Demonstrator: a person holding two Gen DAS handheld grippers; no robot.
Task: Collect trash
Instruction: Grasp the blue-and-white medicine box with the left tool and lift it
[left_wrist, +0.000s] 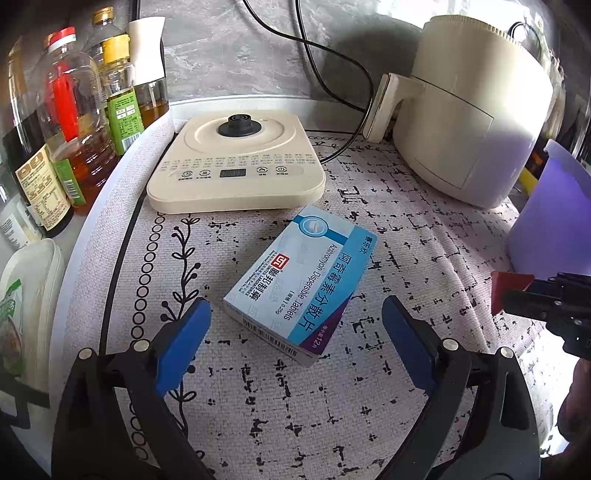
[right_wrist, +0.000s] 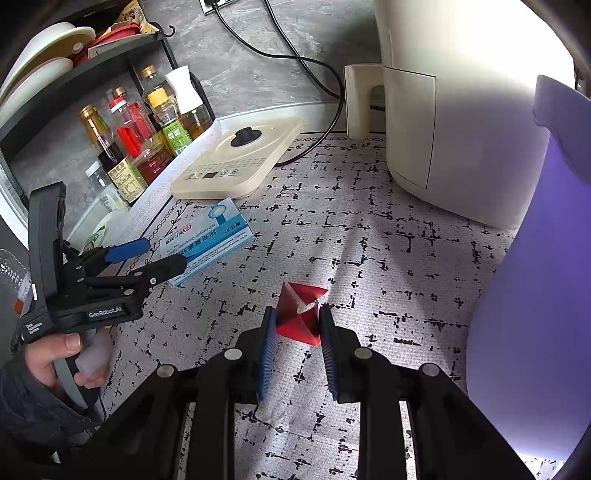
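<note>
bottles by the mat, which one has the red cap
The clear oil bottle with the red handle and amber oil, standing between the dark sauce bottle and the green-labelled, yellow-capped bottle.

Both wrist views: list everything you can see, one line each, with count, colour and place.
medicine box: one, blue and white, flat on the mat, between the left gripper's open fingers.
red paper scrap: one, red, between the right gripper's pads.
kettle base: one, cream, behind the medicine box.
air fryer: one, cream, back right.
bin: one, pale purple, far right.
bottles: about five, oils and sauces, left, under a black rack.
power cables: two, black, along the grey wall.
mat: one, white with black marks, under everything.
left gripper: black, blue pads, open.
right gripper: black, blue pads, closed on the scrap.
</note>
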